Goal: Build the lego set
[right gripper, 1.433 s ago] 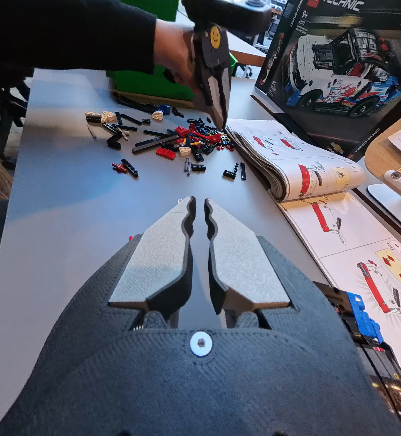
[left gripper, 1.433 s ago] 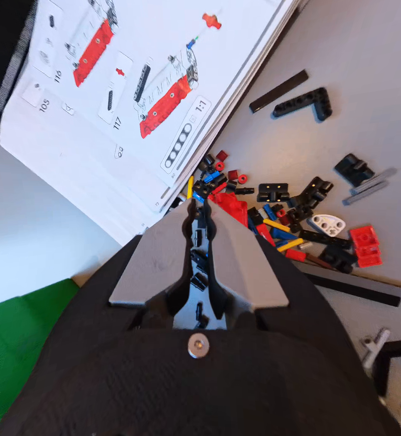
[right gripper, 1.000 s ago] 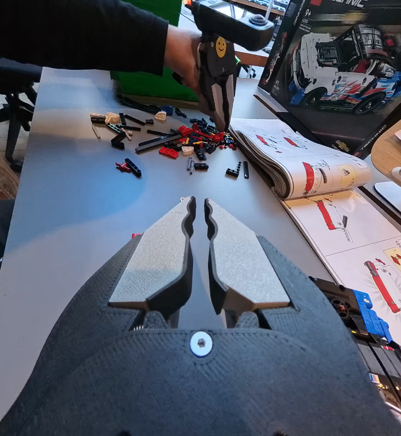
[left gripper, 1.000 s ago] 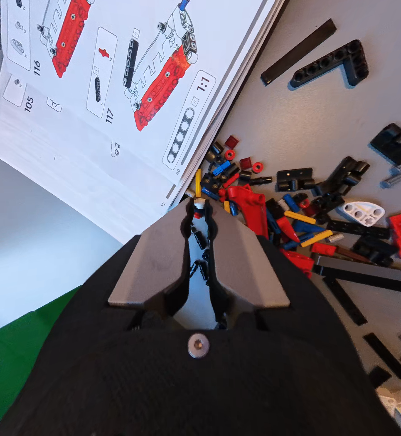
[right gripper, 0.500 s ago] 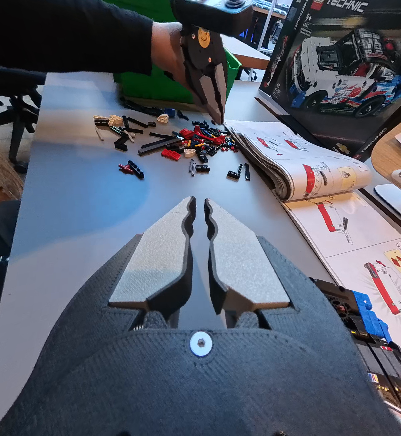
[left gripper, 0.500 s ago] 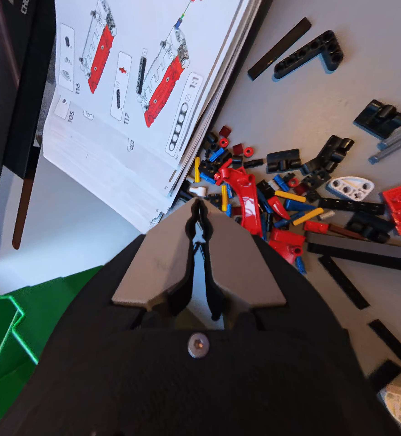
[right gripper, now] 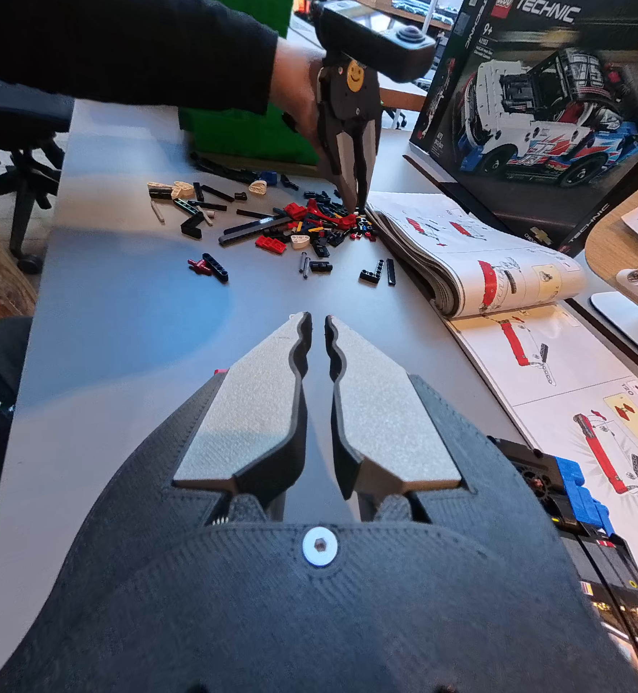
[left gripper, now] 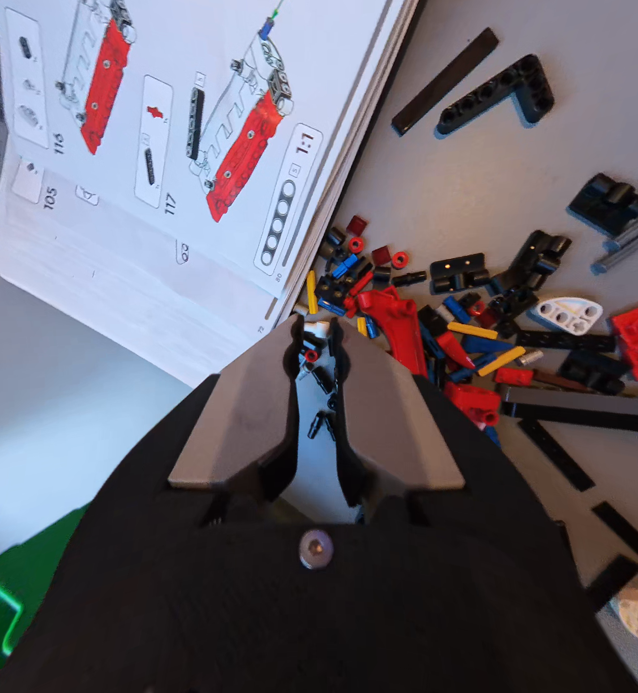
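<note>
Now, left gripper (left gripper: pixel 315 330): lowered again into the near-left edge of the loose pieces (left gripper: pixel 437 322), where half a second ago it was lifted clear with its tips pinched together.
Jaws, left: parted by a narrow gap, nothing clamped; a small white piece (left gripper: pixel 317 329) lies between the tips, and contact with it cannot be told.
Meaning: a fresh attempt at a small part is judged to be under way; the earlier pinch seems to have come away empty.
Booklet (left gripper: pixel 182 157): open just left of the pile, as before.
Right gripper (right gripper: pixel 318 322): unmoved above bare table (right gripper: pixel 129 318), its jaws slightly apart and empty.
Partly built model (right gripper: pixel 572 491): near right, beside the right gripper.
Box (right gripper: pixel 542 97): upright at the far right.
</note>
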